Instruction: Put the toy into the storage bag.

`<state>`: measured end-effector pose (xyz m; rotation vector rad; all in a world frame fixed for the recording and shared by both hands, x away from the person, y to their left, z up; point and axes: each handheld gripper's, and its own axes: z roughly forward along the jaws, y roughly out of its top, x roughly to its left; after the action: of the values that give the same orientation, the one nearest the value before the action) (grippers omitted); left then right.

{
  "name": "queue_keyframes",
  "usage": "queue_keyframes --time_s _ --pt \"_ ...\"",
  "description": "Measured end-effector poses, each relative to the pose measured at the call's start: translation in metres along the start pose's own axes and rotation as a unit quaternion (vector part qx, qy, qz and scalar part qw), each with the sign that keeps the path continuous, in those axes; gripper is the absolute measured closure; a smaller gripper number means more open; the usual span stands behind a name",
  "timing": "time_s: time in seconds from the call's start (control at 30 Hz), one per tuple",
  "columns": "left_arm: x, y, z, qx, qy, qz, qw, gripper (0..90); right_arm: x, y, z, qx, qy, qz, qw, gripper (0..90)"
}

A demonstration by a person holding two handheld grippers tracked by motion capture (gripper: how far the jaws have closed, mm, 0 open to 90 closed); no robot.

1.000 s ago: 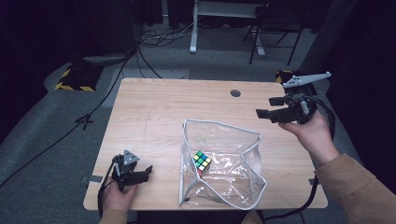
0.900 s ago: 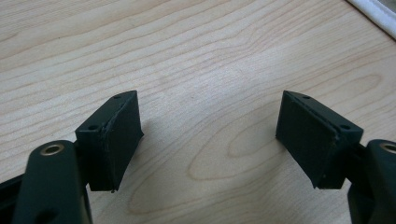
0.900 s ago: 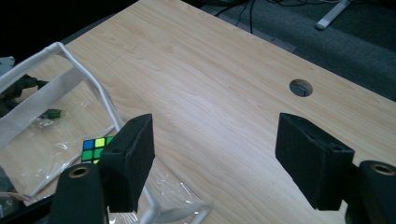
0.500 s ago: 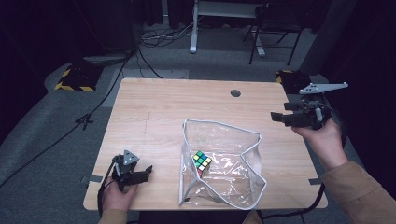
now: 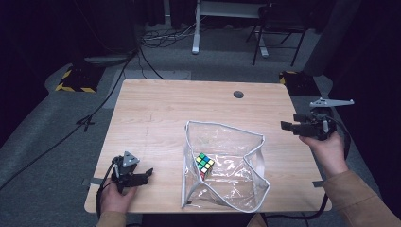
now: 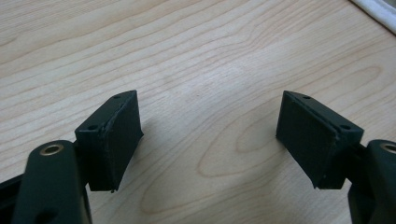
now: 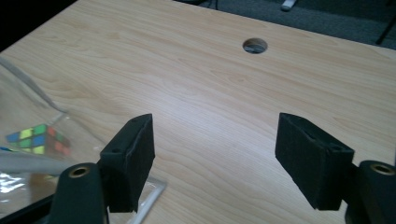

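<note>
Lying inside the clear zip pouch (image 5: 224,165) near the front edge of the tabletop (image 5: 156,109), the colour cube (image 5: 204,164) shows through the film, while the right gripper (image 5: 289,126) hangs at the right edge and the left gripper (image 5: 147,174) rests at the front left corner, both with jaws spread and nothing between them. Grabbing through the slack, glossy film looks risky to me: the pads could pinch plastic alone, drag the light pouch toward the edge, or tip the cube.
</note>
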<state>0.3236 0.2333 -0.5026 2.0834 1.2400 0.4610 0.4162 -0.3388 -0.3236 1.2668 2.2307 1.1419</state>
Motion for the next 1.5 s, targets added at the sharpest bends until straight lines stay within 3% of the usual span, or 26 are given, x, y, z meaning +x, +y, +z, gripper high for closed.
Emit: queue_keyframes --time_s 0.13,0.2,0.27,0.4,0.63,0.83,1.0,1.1,1.5 --pt "0.0 0.001 0.001 0.0 -0.002 -0.001 1.0 21.8 -0.01 -0.018 0.008 0.008 -0.024 0.003 0.9997 28.6" --pt "0.001 0.001 0.001 0.001 -0.003 0.001 1.0 21.3 -0.013 -0.024 0.008 0.004 -0.013 0.013 0.9998 28.6" --pt "0.003 0.0 0.0 0.003 -0.011 0.009 0.9999 21.3 -0.016 -0.03 0.006 0.003 0.013 0.022 0.9997 28.6" --pt "0.006 0.0 0.0 0.002 -0.015 0.017 0.9997 21.3 -0.016 -0.047 0.003 0.004 0.001 0.008 1.0 28.6" --pt "0.006 0.0 0.0 0.001 -0.014 0.018 0.9997 21.3 -0.015 -0.09 0.014 0.01 -0.03 0.0 0.9995 28.5" --pt "0.006 0.0 0.0 0.001 -0.014 0.018 0.9997 21.3 -0.014 -0.109 0.022 0.001 -0.058 -0.011 0.9983 28.1" --pt "0.006 0.0 0.0 0.001 -0.014 0.018 0.9997 21.3 -0.019 -0.132 0.032 -0.002 -0.081 0.007 0.9967 28.4" --pt "0.006 0.0 0.0 0.001 -0.014 0.019 0.9997 21.3 -0.023 -0.145 0.039 0.002 -0.079 0.025 0.9965 28.5" --pt "0.006 0.0 0.0 0.001 -0.012 0.017 0.9998 21.1 -0.022 -0.162 0.053 0.028 -0.086 0.009 0.9958 29.3"
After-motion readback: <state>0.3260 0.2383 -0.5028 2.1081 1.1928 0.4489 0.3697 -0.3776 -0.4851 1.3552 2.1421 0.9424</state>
